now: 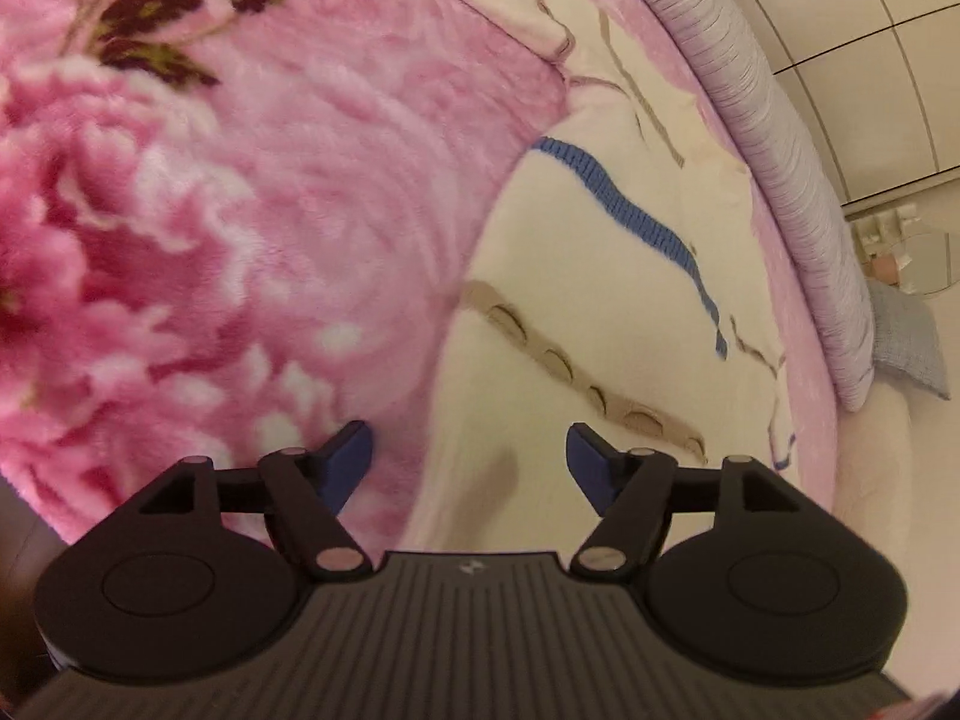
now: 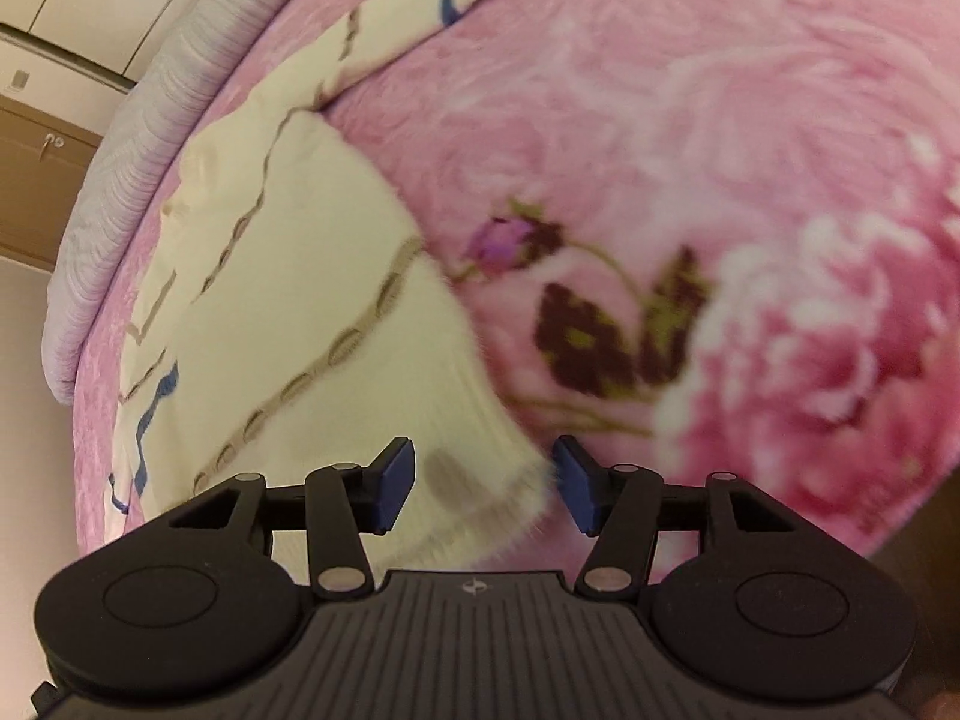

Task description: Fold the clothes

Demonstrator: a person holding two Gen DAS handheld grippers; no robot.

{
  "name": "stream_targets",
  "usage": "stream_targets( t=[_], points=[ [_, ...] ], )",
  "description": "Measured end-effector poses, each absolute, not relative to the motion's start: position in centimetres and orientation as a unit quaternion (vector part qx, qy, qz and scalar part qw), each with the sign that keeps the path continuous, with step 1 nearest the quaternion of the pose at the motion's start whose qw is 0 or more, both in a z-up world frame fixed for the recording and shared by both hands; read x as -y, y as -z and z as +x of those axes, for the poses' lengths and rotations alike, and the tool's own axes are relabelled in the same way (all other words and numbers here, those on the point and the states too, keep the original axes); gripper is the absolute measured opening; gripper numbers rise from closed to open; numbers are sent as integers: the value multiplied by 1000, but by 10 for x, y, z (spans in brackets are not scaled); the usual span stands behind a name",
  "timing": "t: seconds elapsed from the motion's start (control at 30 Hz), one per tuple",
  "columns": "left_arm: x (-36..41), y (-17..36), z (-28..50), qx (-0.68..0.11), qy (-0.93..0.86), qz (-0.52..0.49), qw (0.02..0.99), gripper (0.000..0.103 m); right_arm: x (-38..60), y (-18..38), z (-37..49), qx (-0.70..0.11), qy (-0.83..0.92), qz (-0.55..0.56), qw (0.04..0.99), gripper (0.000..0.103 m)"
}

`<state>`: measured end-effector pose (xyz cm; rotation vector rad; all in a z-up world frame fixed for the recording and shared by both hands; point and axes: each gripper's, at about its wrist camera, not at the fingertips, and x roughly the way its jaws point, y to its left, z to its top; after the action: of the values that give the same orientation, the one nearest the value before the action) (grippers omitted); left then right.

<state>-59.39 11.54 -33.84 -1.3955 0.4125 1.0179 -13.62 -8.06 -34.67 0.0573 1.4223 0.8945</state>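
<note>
Here both tongs, left (image 1: 469, 461) and right (image 2: 483, 483), gape above the cream garment (image 2: 312, 324).

Your left gripper (image 1: 470, 462) and right gripper (image 2: 483, 483) share one build. Each body is matte black, with a ribbed, grooved centre plate running back from the fingers and a small pale logo stamped at its front edge. On either side of the plate you see a rounded black housing — each carries a shallow oval recess on its top face. Two black link arms per side join housing to finger; silver round pivot pins mark every joint, larger at the plate end, smaller toward the tips. A triangular cut-out sits in each outer link. The fingers (image 1: 348, 459) end in flat, dark blue pads — squared and slightly angled.
</note>
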Motion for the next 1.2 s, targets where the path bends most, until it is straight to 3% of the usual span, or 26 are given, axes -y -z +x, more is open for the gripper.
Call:
stream_targets(
  t=[0.03, 0.07, 0.33, 0.5, 0.57, 0.6, 0.7, 0.83, 0.97, 1.2],
  points=[
    [-116, 338, -592, -191, -433, -607, 638, 15, 74, 343, -140, -625, -404, 9, 668, 11],
    [-116, 337, -590, -202, -421, -605, 644, 5, 72, 342, -142, -627, -414, 0, 660, 11],
    [-104, 289, -631, -214, -445, -542, 681, 5, 95, 295, -140, -591, -440, -8, 677, 6],
    [-101, 309, -620, -270, -456, -516, 673, 6, 96, 325, -155, -613, -415, -58, 670, 7],
    [-95, 311, -614, -294, -470, -498, 667, 11, 92, 334, -161, -614, -397, -91, 676, 8],
    [-93, 312, -612, -305, -477, -488, 664, 13, 91, 329, -163, -607, -392, -99, 684, 12],
    [-81, 293, -618, -297, -527, -464, 647, 17, 83, 308, -173, -563, -380, -155, 717, 38],
    [-73, 267, -603, -287, -536, -420, 673, 18, 68, 287, -191, -493, -416, -203, 737, 38],
    [-79, 279, -565, -332, -493, -397, 699, 20, 46, 298, -214, -473, -462, -245, 709, 36],
    [-63, 296, -563, -379, -487, -444, 650, 21, 61, 316, -211, -539, -424, -290, 668, 33]
  ],
)
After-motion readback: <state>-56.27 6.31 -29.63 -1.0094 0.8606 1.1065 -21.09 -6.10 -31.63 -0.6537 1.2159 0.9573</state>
